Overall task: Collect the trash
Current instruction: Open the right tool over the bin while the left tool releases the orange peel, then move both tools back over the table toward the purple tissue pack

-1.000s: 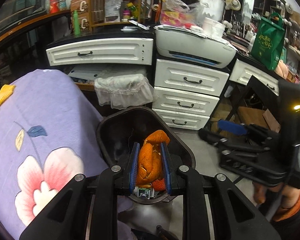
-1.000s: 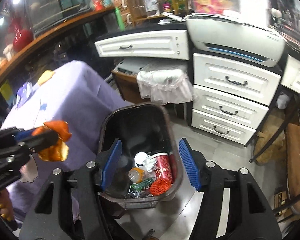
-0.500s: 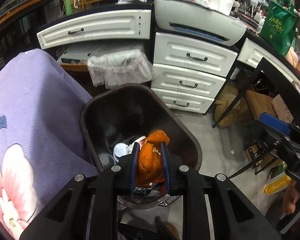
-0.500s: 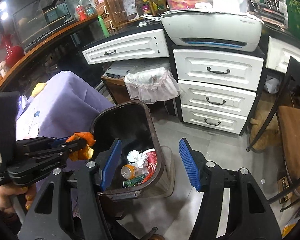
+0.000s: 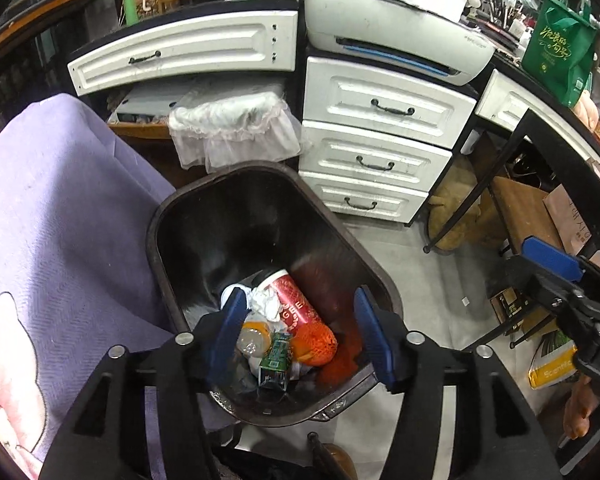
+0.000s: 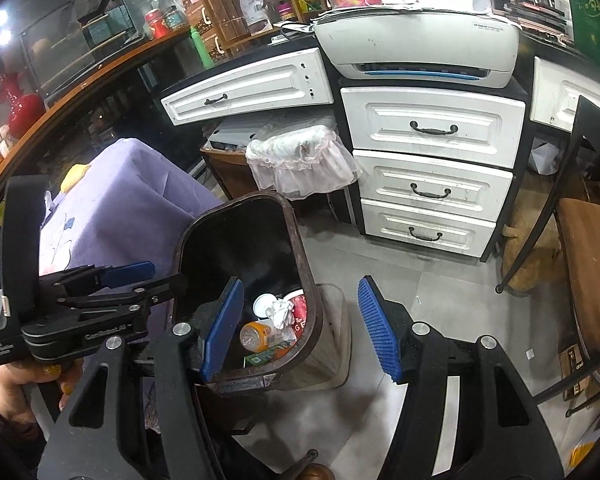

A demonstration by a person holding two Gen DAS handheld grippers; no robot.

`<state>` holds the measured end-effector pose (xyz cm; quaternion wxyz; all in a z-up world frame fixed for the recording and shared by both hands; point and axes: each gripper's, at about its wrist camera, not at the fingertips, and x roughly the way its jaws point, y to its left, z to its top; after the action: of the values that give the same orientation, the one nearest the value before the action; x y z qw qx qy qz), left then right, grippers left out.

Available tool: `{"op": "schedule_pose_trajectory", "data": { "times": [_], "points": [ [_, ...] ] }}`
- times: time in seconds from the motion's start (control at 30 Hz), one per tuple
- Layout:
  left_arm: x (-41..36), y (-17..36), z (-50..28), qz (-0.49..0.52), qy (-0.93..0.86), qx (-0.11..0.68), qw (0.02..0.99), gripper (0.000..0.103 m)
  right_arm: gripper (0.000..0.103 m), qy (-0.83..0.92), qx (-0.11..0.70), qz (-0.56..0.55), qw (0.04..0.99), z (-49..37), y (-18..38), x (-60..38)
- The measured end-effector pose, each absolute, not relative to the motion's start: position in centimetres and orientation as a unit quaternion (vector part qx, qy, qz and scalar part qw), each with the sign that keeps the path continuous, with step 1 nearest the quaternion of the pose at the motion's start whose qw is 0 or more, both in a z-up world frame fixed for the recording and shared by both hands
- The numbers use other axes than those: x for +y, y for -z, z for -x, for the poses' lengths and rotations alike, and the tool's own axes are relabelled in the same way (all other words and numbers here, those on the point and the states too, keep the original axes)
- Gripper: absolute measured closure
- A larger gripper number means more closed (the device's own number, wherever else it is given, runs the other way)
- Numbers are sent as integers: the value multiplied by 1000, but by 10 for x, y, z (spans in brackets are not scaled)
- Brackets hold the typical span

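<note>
Orange mesh trash (image 5: 314,344) lies loose in the dark bin (image 5: 364,276), lower centre of the left wrist view, beside a red cup (image 5: 296,300), crumpled white paper (image 5: 265,302) and a small bottle (image 5: 254,338). Left gripper (image 5: 300,332) hangs over the bin mouth — jaws opening, blue pads clear of the mesh. Right gripper (image 6: 300,326) spread wide, nothing between its pads — it straddles the bin's right wall. Purple floral cloth (image 5: 60,240) fills the left of the frame.
</note>
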<state>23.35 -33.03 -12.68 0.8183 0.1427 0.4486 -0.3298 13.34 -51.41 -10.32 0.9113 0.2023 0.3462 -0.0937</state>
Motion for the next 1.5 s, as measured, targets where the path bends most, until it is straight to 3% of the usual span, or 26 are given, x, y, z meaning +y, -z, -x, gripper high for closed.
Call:
{"op": "schedule_pose_trajectory", "data": {
  "times": [0.2, 0.3, 0.47, 0.97, 1.5],
  "points": [
    [-324, 112, -227, -143, 333, 427, 829, 39, 42, 90, 341, -199, 914, -135, 97, -511],
    [-316, 101, -224, -137, 336, 416, 834, 37, 34, 85, 336, -199, 917, -136, 91, -508],
    [-292, 76, -221, -126, 334, 387, 850, 27, 33, 66, 327, -186, 924, -142, 76, -493],
    [-146, 17, -250, -76, 214, 329, 917, 16, 31, -75, 306, -115, 942, -200, 13, -381],
    [9, 15, -315, -39, 61, 336, 939, 10, 31, -190, 330, -77, 921, -301, -15, -260]
  ]
}}
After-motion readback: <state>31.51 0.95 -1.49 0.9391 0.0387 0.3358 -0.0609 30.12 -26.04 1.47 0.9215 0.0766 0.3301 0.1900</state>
